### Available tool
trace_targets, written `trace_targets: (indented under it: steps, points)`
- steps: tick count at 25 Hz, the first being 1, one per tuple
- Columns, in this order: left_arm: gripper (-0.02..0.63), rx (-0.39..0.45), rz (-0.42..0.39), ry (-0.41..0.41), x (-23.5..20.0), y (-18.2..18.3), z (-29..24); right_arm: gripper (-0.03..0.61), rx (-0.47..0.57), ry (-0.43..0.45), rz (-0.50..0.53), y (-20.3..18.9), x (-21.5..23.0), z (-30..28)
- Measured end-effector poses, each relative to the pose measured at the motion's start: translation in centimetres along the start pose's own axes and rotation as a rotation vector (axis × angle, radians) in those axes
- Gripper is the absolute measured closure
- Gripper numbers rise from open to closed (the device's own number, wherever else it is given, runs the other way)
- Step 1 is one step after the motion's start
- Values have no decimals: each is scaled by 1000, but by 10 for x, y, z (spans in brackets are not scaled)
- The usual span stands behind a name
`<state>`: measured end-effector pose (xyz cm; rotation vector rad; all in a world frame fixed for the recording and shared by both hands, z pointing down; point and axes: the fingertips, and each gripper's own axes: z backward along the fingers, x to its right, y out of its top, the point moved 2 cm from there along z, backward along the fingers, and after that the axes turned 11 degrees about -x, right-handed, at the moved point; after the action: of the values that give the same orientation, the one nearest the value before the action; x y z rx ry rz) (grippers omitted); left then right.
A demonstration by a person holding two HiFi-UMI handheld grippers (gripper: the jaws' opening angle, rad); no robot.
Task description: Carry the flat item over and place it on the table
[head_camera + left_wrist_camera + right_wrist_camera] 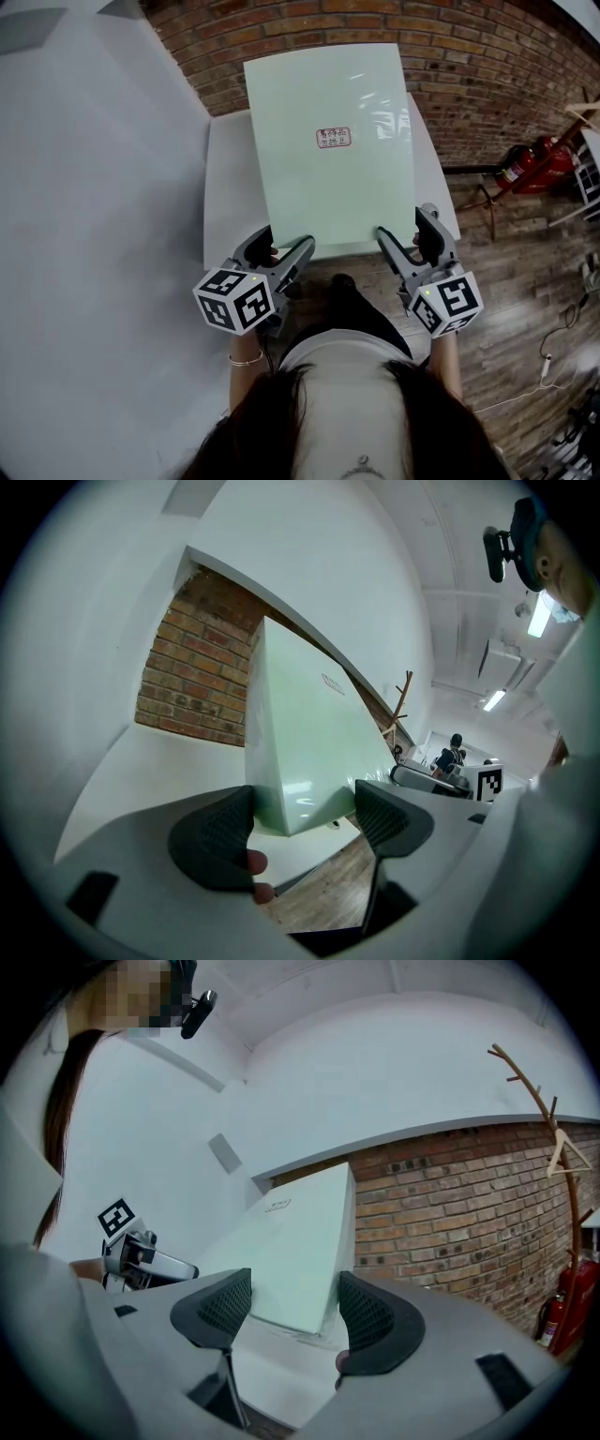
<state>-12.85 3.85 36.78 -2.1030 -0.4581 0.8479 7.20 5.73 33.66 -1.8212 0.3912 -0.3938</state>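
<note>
Left gripper (289, 246) clamps the pale green board's (328, 187) near-left corner and right gripper (405, 234) its near-right one, above the white table's (230, 187) near edge; only the head view shows the red stamp (333, 138) squarely, and only the left gripper view a distant person (455, 752).

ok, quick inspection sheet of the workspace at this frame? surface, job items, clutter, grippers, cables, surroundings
Surface: white table, bare around the panel.
Job's things: pale green flat panel with a red-printed label near its middle; it is held over the table, and contact with the table can't be told.
Clutter: nothing seen.
Grippers: left gripper shut on the panel's near left corner; right gripper shut on its near right corner.
Cables: loose cables on the wooden floor to the right, away from the table.
Surroundings: brick wall, red fire extinguishers, wooden coat stand.
</note>
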Motion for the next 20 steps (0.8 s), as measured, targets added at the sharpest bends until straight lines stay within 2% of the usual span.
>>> trace_targets:
  steps: [20]
  points:
    - [262,-49,47,10,-38,39,-68,262,-48,13,-34,6,61,-69]
